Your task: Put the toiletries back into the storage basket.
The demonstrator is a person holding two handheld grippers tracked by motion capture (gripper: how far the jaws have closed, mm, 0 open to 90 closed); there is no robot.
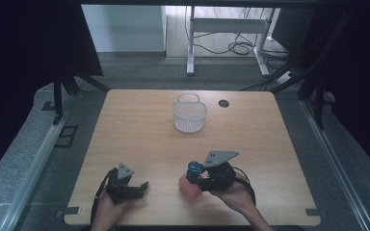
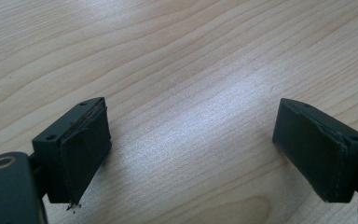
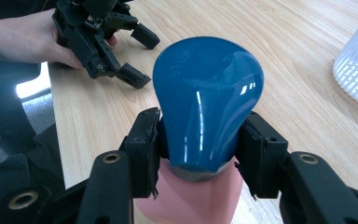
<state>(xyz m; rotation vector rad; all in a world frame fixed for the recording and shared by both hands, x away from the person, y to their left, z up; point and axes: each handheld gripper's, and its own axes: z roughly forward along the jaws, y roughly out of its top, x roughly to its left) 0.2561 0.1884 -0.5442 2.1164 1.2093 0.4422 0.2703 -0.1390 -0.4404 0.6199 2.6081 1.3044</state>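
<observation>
Right gripper, near right on the table: jaws closed on the narrow neck of a blue bulb, which sits in a pink base. Judged light, rigid, glossy, so slippery and breakable; the neck just above the base is the sensible hold, with modest squeeze. The wide dome would slide out of flat pads. How bulb joins base is hidden by the jaws; screwed in or merely resting, cannot tell. The lower base is cut off.

Left gripper, near left: jaws wide apart over bare wood, holding nothing.

Far centre: white mesh basket, interior hard to make out.
</observation>
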